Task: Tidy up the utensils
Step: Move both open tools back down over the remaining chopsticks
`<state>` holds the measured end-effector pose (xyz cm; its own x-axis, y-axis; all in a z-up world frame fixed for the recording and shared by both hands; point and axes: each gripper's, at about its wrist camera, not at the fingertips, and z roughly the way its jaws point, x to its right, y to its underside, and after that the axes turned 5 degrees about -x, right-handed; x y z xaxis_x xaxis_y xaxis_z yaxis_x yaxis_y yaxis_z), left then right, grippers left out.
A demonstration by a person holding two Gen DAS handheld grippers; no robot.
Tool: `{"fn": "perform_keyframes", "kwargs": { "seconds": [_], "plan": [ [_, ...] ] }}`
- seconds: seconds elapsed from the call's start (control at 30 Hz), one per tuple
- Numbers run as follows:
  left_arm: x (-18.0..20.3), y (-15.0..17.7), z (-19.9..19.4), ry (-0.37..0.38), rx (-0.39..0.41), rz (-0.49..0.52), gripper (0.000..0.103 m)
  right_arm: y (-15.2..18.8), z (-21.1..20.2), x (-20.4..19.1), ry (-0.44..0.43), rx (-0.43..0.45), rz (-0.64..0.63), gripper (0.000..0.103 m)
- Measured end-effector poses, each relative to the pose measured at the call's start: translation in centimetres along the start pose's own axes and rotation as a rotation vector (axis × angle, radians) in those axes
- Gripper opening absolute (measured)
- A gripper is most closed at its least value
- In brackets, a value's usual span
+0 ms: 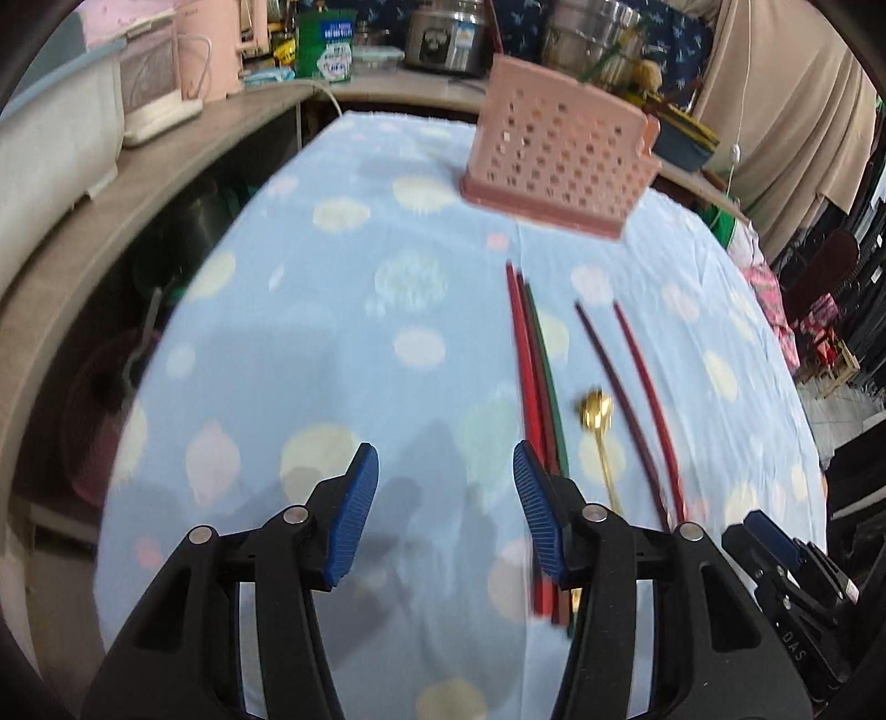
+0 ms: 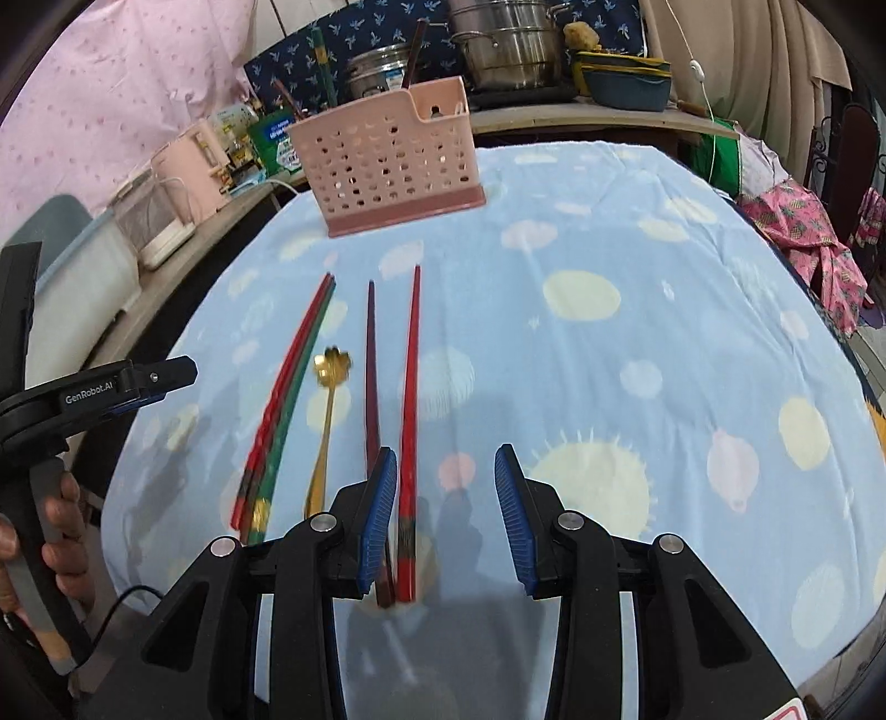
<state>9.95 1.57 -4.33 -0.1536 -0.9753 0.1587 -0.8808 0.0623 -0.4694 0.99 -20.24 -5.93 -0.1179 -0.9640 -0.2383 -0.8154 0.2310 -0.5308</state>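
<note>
A pink perforated utensil holder (image 1: 559, 160) (image 2: 387, 166) stands at the far side of the table. A bundle of red and green chopsticks (image 1: 531, 376) (image 2: 288, 387), a gold spoon (image 1: 598, 443) (image 2: 326, 421) and a dark chopstick (image 2: 371, 376) with a red chopstick (image 2: 410, 387) lie on the blue cloth. My left gripper (image 1: 446, 515) is open and empty, just left of the bundle. My right gripper (image 2: 446, 509) is open and empty, its left finger over the near ends of the dark and red chopsticks.
The table carries a light blue spotted cloth (image 2: 609, 332). A shelf on the left holds pink appliances (image 1: 160, 77) and a plastic tub. Steel pots (image 2: 509, 44) and a blue dish stand on the counter behind. Pink clothing (image 2: 803, 238) lies at the right edge.
</note>
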Motion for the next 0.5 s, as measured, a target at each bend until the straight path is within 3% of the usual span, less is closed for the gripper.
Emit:
{"fn": "perform_keyframes", "kwargs": {
  "seconds": [0.17, 0.5],
  "plan": [
    [0.1, 3.0, 0.5, 0.004, -0.035, -0.001, 0.057, 1.2, 0.4, 0.0, 0.003, -0.019, -0.002, 0.036],
    [1.1, 3.5, 0.5, 0.016, -0.035, 0.029, 0.057, 1.6, 1.1, -0.8, 0.008, -0.035, -0.028, 0.034]
  ]
}}
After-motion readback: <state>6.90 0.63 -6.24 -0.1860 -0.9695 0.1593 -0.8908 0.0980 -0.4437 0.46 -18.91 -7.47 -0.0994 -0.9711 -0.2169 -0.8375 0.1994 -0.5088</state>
